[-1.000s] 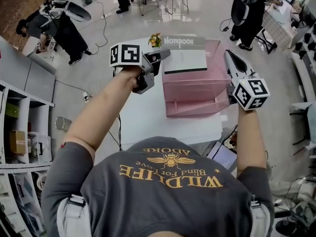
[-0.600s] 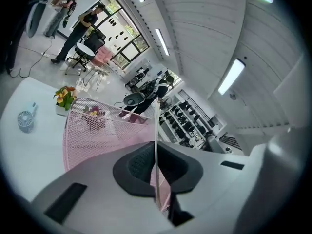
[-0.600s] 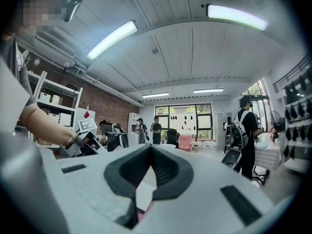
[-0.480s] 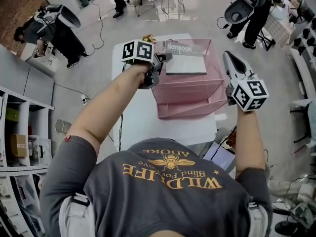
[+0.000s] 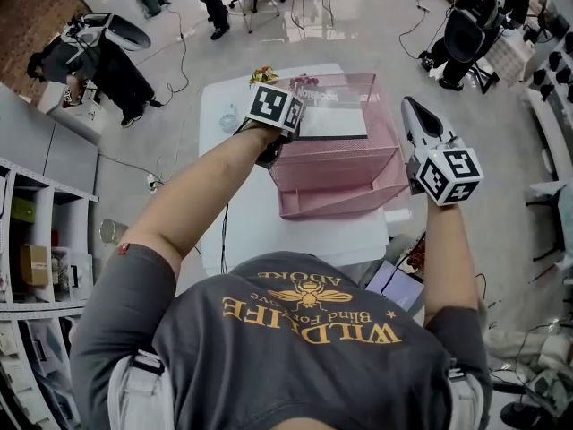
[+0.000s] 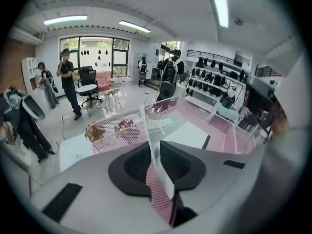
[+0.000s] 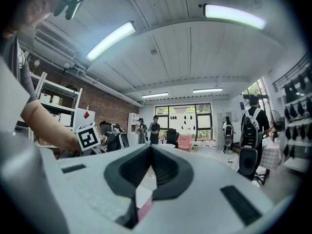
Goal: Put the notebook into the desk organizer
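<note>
The pink mesh desk organizer (image 5: 345, 184) stands on the white table (image 5: 295, 233). The notebook (image 5: 336, 117), white with a grey title band, sits inside the organizer's back section, leaning along the far wall. My left gripper (image 5: 286, 116) is at the organizer's left wall. In the left gripper view its jaws (image 6: 154, 150) are opening, with the notebook's thin edge (image 6: 151, 145) and the pink mesh still between them. My right gripper (image 5: 412, 107) hovers just right of the organizer, shut and empty, its closed jaws (image 7: 151, 150) pointing across the room.
A small flower pot (image 5: 263, 76) stands at the table's back left corner. Shelving (image 5: 36, 231) lines the left side. People and chairs (image 5: 85, 56) stand on the floor beyond the table. A dark screen (image 5: 405, 285) lies below the table's near right corner.
My left gripper carried the notebook right and down, from above the organizer's left rim into its back section. The right gripper stayed almost still.
</note>
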Demonstrator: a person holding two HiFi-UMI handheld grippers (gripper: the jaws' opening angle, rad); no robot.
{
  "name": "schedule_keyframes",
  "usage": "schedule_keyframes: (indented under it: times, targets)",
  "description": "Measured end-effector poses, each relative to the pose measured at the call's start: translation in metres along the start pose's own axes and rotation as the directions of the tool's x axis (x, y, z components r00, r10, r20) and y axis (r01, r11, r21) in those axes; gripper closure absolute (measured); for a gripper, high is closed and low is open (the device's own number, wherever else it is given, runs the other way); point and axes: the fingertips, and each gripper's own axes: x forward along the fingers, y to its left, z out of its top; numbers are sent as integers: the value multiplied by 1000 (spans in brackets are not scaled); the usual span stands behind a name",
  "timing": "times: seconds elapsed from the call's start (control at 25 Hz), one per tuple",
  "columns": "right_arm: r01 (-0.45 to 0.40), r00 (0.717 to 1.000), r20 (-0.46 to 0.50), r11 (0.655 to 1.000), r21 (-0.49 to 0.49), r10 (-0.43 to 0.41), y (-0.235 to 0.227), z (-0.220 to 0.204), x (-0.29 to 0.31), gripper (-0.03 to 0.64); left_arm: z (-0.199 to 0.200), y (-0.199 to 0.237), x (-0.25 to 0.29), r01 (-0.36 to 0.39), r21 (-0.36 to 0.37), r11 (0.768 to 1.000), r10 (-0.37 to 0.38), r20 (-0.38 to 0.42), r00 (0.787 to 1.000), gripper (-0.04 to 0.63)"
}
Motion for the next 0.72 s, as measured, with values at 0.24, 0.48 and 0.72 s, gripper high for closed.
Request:
schedule_keyframes:
  times: [0.24,0.48,0.72]
  targets:
    - [-3,1000,-2,1000,0,3,-1,1,-1,615,-1,2,-4,-75,97,992,77,-15,997,420]
    - [-5,1000,5,1000,-6,5,2,4,-5,615,4,1,-8,-98,107,989,97,18,995,328]
    - [-10,1000,9,1000,-13,10,12,5,-4,615,23,1,-28,-82,89,993,68,158,985,322]
